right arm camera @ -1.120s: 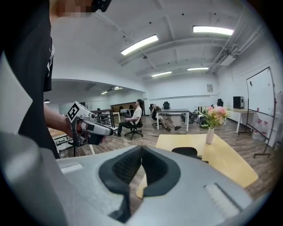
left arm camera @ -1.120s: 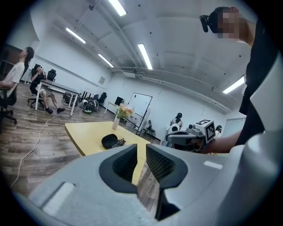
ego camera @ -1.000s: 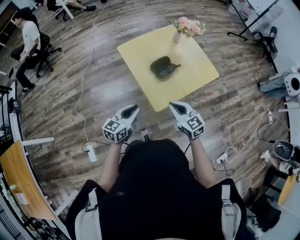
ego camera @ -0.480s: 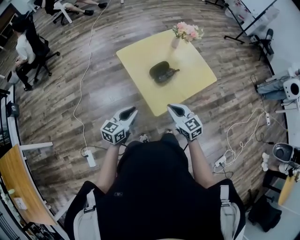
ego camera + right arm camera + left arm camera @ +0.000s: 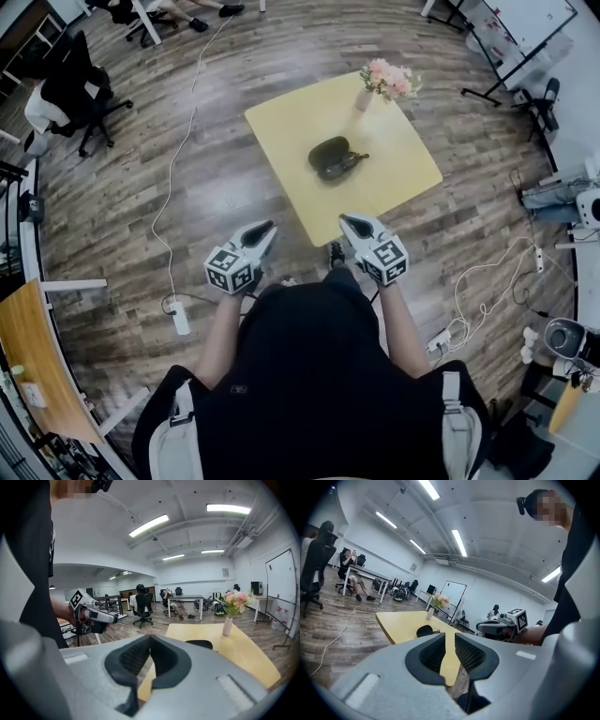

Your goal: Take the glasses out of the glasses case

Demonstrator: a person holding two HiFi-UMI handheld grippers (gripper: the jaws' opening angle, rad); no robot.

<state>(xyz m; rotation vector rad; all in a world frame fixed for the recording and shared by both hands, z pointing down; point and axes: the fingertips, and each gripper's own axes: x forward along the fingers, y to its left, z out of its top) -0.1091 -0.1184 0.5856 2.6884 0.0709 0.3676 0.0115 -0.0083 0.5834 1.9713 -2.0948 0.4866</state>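
Glasses case (image 5: 330, 155) lies near the centre of the tabletop (image 5: 281, 117), at 12 o'clock from both grippers. Left gripper (image 5: 265, 228): jaws a narrow slit apart, empty. Right gripper (image 5: 347, 221): jaws closed, empty. Advised approach: widen both before reaching.

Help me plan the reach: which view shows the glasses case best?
The head view: the glasses case shows whole from above on the yellow table. The left gripper view shows it small and side-on; the right gripper view shows only its top.
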